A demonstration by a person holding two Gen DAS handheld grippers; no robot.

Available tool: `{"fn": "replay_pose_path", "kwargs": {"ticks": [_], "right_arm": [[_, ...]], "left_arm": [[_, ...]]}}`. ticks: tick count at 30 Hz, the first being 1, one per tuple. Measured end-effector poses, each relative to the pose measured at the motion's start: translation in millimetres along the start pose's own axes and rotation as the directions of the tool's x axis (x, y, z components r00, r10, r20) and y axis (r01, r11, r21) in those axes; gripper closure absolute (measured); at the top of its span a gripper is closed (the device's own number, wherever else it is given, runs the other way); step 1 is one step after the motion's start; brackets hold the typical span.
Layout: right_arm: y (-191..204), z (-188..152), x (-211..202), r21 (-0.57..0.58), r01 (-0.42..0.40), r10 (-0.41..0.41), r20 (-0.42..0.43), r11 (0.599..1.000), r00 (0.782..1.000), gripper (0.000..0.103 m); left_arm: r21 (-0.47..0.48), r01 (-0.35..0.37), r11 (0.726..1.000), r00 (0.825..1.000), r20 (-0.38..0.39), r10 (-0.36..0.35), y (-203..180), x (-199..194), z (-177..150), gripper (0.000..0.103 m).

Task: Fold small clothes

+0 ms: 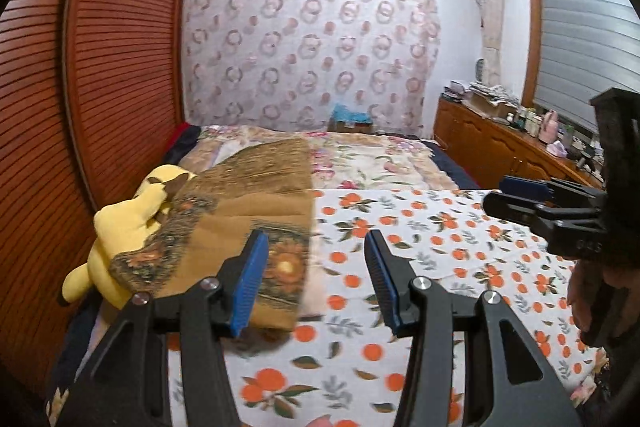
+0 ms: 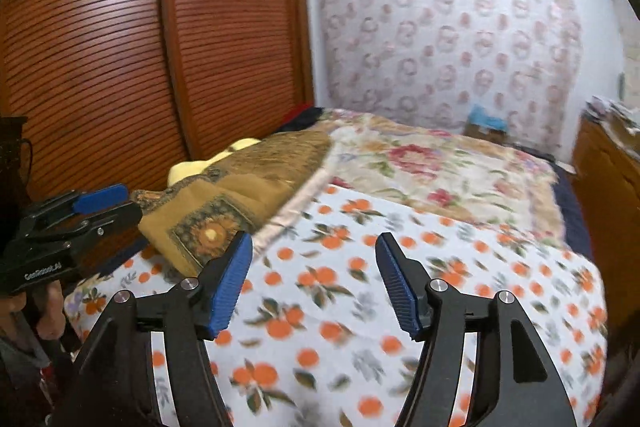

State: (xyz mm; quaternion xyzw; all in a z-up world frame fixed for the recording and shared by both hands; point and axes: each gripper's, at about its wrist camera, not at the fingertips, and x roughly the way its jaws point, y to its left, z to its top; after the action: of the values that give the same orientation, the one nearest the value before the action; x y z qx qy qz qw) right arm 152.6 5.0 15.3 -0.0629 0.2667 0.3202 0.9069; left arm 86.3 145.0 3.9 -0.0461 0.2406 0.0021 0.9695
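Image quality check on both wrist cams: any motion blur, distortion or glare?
Left wrist view: fairly sharp, slight smear on the brown patterned cloth; fisheye bows the louvred wardrobe doors; dark vignette corners. Right wrist view: clear motion blur across the orange-print sheet and floral quilt, while the right gripper stays crisp. Soft sheen on the doors, no harsh glare.

Wardrobe doors (image 1: 120, 47): glossy slatted wood. Folded brown garment (image 1: 248, 195) and orange-print sheet (image 1: 420, 235): matt cloth. Gripper pads (image 1: 250, 277): ribbed blue plastic w/ metal pins.
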Motion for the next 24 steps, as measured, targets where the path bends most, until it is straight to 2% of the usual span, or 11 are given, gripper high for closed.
{"fn": "replay_pose_path", "kwargs": {"ticks": [10,18,24], "right_arm": [[-24.6,-21.9,-87.4,0.084,0.139,-0.144,0.062,0.987,0.988,0.032],[-41.4,-29.3,-138.4,0.169,0.262,-0.282,0.107,0.950,0.953,0.032],[-45.8,-35.5,-154.6,0.195,0.323,-0.348,0.108,0.926,0.931,0.032]], "left_arm": [[0.042,0.060,0.997,0.998,0.002,-0.060,-57.0,-13.5,12.4,0.054],[0.067,0.080,0.994,0.996,0.029,-0.083,-82.8,-30.1,28.3,0.054],[0.054,0.052,0.997,0.998,0.043,-0.054,-89.2,-39.9,32.8,0.054]]}}
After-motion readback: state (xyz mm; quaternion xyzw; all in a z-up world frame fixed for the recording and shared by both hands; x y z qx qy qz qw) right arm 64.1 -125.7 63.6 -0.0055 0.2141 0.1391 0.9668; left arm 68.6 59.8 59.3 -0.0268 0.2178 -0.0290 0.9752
